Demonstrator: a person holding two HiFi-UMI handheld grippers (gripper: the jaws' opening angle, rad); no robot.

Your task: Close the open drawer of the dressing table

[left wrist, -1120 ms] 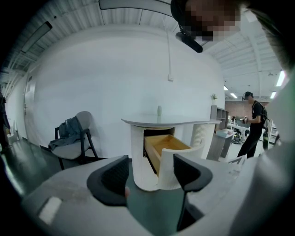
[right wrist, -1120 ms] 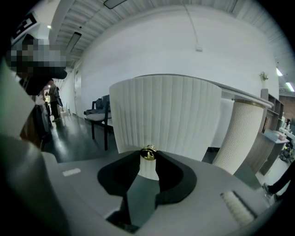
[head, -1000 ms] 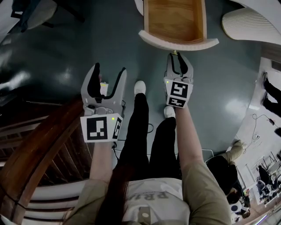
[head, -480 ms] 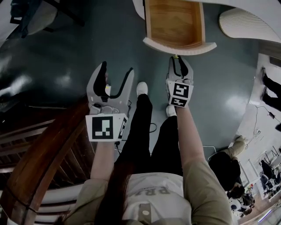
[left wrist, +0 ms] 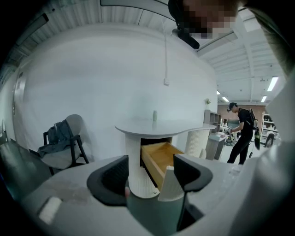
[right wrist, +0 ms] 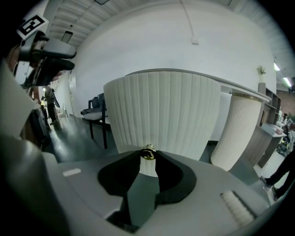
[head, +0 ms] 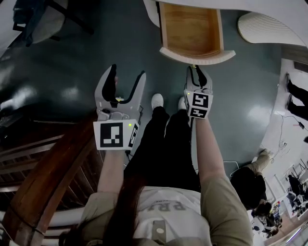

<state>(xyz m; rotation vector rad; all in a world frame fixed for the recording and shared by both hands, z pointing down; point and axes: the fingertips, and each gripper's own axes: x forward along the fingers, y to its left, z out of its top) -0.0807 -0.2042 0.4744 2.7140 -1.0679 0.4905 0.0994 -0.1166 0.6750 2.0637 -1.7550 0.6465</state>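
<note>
The drawer [head: 192, 29] stands pulled well out from under the front edge of the counter [head: 250, 6]. Its wooden inside is bare to the head view, and its curved, ribbed white front [right wrist: 161, 115] faces the person. The right tongs [head: 195, 68] reach that front at its middle, their jaws drawn close and pinching the small brass knob [right wrist: 147, 153] at their tips. The left tongs [head: 126, 73] hang over the dark floor [head: 72, 62], left of the drawer and apart from it. Their jaws are spread wide with nothing between them.

In the left gripper view the drawer juts out between a ribbed leg [left wrist: 138, 175] on its left and a ribbed pedestal [left wrist: 196, 143] on its right. A small bottle [left wrist: 155, 115] stands on the counter top above. Bare floor stretches left of the drawer as far as a chair [left wrist: 64, 143] by the wall. The person's shoes [head: 157, 101] stand near the drawer front, and a dark wooden rail [head: 53, 178] curves along beside the left arm.
</note>
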